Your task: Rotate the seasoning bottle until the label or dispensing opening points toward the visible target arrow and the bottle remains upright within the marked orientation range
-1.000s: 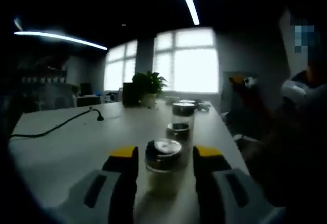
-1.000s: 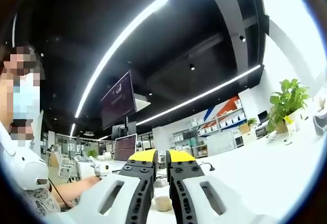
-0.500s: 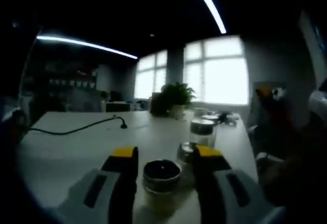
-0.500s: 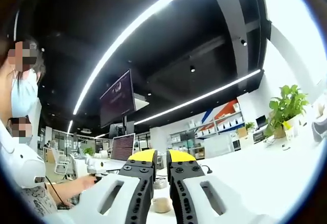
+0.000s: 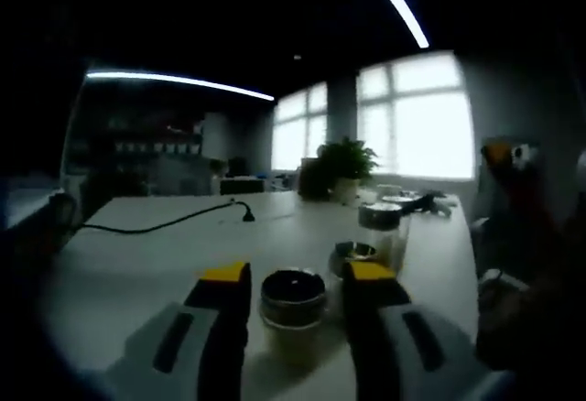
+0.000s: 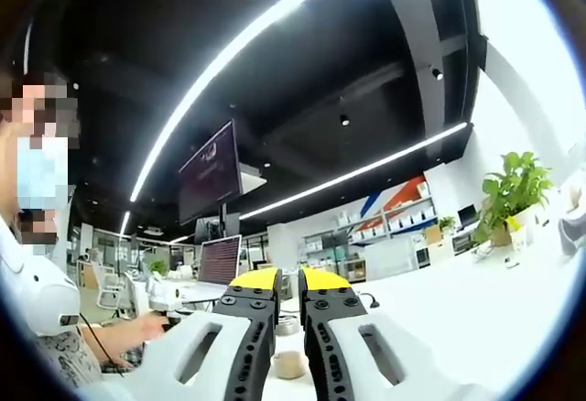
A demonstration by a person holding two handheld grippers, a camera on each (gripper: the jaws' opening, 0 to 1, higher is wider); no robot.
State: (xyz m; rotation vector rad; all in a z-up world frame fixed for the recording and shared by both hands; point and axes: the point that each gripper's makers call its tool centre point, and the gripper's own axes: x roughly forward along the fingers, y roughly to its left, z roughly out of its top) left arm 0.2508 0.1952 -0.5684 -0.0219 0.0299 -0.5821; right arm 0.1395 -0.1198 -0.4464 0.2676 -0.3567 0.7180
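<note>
The seasoning bottle (image 5: 293, 314), a pale jar with a dark round lid, stands upright on the white table (image 5: 137, 264). My left gripper (image 5: 295, 277) is open, its yellow-tipped jaws on either side of the bottle with a narrow gap on each side. The dim picture hides any label or arrow. In the right gripper view my right gripper (image 6: 279, 284) is raised off the table and shut, with nothing between its jaws.
Two more lidded jars (image 5: 352, 254) (image 5: 380, 218) stand in a row behind the bottle. A black cable (image 5: 174, 222) crosses the table at left, and a potted plant (image 5: 343, 158) stands at the far end. A person (image 5: 531, 236) is at right. A small pale bowl (image 6: 291, 363) sits below my right gripper.
The left gripper view has swung and dropped lower around the bottle, which stays between the jaws. The right gripper has held still, shut.
</note>
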